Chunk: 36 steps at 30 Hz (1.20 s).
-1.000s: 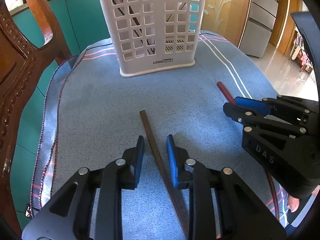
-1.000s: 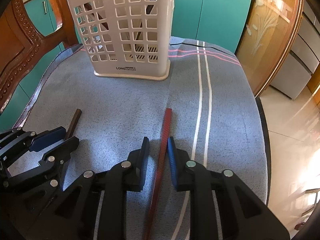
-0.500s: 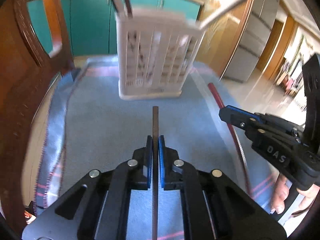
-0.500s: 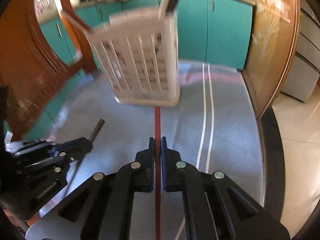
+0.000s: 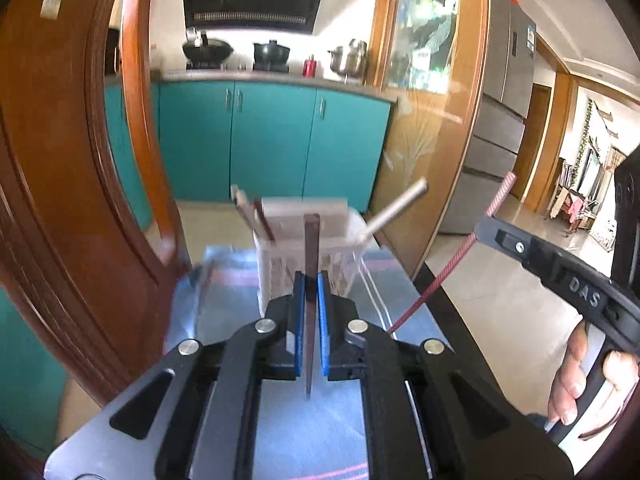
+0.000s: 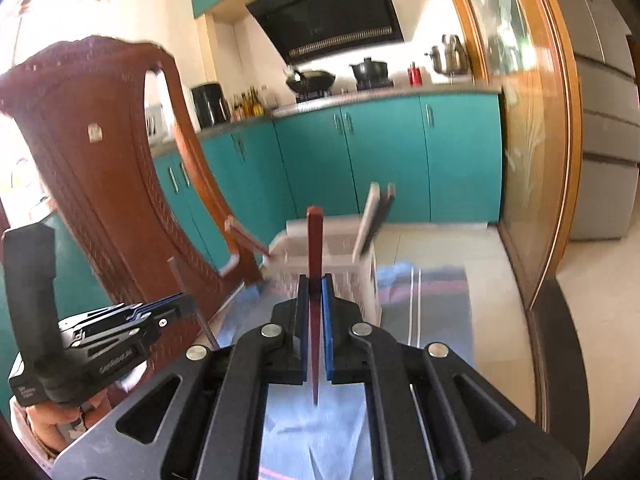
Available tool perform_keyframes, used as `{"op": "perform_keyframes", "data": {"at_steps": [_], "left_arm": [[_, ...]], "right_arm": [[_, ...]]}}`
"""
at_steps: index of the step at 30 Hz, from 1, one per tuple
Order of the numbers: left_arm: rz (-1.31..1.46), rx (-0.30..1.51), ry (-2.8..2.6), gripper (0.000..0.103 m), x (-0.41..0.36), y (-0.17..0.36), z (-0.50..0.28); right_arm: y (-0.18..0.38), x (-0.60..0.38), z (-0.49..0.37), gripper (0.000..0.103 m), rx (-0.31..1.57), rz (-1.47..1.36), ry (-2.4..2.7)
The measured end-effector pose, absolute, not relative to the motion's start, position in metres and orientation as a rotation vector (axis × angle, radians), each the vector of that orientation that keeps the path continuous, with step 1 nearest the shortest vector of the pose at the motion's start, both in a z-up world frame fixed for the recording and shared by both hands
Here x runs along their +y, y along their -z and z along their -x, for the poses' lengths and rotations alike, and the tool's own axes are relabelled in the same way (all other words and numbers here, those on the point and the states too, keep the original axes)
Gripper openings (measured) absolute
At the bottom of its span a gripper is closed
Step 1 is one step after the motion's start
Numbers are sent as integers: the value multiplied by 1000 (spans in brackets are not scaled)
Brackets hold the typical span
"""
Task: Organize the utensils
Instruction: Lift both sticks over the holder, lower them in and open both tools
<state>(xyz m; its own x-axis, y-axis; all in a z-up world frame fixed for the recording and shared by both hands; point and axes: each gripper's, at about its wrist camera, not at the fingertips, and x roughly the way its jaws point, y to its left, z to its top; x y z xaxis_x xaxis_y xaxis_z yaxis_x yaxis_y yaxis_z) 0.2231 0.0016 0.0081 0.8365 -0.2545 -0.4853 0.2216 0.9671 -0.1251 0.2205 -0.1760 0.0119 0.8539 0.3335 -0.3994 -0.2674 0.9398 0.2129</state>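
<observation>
The left tongs are squeezed tight on a brown stick. The right tongs are squeezed tight on a red stick. Past both tips stands a white basket with more sticks, on a blue cloth.

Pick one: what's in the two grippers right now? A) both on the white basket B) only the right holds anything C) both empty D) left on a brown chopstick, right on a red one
D: the left gripper is clamped on the brown chopstick, and the right gripper on the red chopstick, both short of the white basket.
</observation>
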Motion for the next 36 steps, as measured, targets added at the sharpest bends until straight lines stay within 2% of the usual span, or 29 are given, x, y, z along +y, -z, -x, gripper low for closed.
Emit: {"op": "perform_keyframes", "data": {"at_steps": [10,14,19,24,30,31,34,36], "left_arm": [[79,399,260,7,3,-128,-282],[93,353,230,7,3,-147,-306],[80,313,147,7,-4,-120,-335],[58,363,113,7,-12,-66,-363],[52,423,110,8,-13,-30,-372],[56,427,106,10,-12,-28,-371],[41,409,104,31,-12,-30,-355],[21,378,98,41,-11,-37,-332]], "right_arm": [[-105,-166,-277,7,310,-150,-288],[-122,-169,-294,7,260,-162,-252],[-109,-167,-322,7,261,-165,-208],[-59,-159,-355,7,343,-156,-188],[-20,-154,-363,7,361,-108,-192],[-16,-153,-363,7,370,-102,-189],[-13,-157,-354,10,375,-109,-174],[-18,-162,-340,33,362,-122,-172]]}}
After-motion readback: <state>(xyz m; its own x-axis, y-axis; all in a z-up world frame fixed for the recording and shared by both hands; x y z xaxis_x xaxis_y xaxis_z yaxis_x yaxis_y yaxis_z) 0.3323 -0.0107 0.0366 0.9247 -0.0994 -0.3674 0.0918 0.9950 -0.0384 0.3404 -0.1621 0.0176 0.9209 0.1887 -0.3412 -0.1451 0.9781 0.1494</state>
